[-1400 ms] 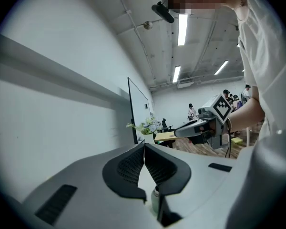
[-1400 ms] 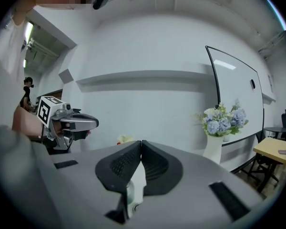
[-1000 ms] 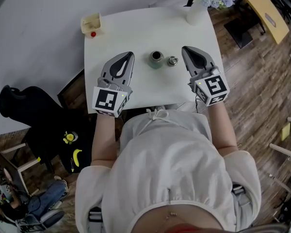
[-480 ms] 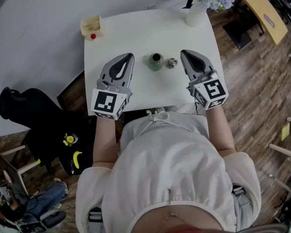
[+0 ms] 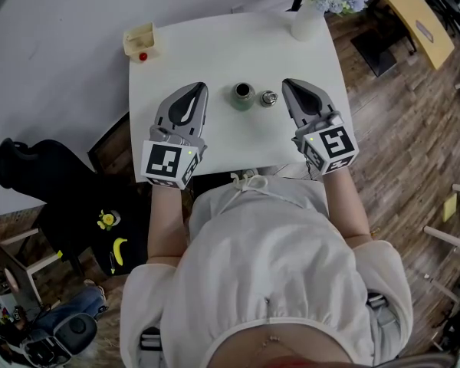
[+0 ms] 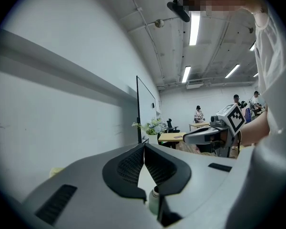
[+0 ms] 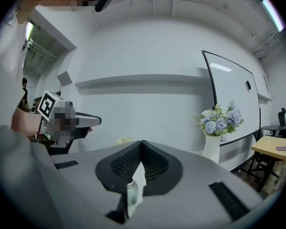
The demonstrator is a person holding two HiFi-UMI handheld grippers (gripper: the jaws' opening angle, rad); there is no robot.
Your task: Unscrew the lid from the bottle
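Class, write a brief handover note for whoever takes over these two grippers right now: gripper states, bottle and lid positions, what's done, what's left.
Left gripper: shut, empty, left of the bottle.
Right gripper: shut, empty, right of the lid.
The bottle stands open on the white table, with the lid beside it.
Done: the lid is off.
Left: apparently nothing but withdrawing.

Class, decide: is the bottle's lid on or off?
Off. The bottle stands with its dark mouth uncovered, and the lid sits apart beside it on the table.
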